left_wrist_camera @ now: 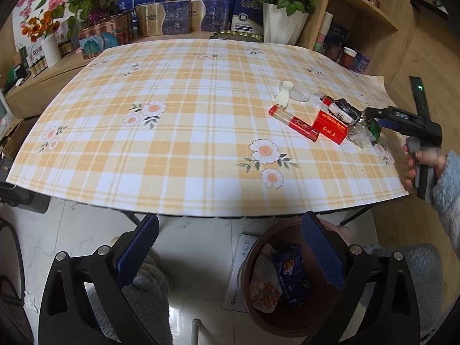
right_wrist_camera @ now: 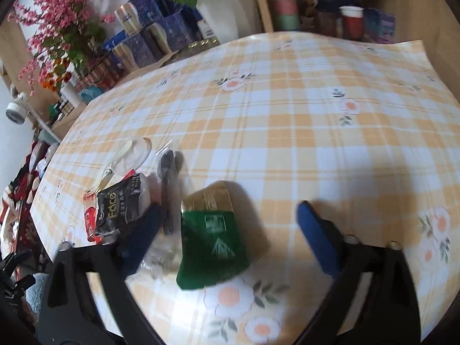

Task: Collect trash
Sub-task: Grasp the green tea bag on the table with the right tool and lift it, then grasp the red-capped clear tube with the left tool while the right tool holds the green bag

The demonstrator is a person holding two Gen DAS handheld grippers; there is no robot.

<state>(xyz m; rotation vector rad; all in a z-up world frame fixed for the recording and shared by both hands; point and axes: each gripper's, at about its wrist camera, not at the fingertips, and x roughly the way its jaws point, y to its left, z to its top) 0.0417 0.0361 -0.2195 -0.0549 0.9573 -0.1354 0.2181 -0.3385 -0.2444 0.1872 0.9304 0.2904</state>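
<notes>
Several bits of trash sit bunched near one edge of the checked tablecloth [left_wrist_camera: 184, 132], likely so they can be swept off toward the brown bin [left_wrist_camera: 287, 319] waiting on the floor just under the table edge, already holding a couple of wrappers. In that heap lie a red box [left_wrist_camera: 330, 128], a black wrapper [right_wrist_camera: 119, 207] and a green packet [right_wrist_camera: 212, 238]. The right gripper [right_wrist_camera: 230, 230] straddles the green packet, jaws wide, pads not pressing it. The left gripper [left_wrist_camera: 230, 247] hovers over the bin, jaws wide and empty.
</notes>
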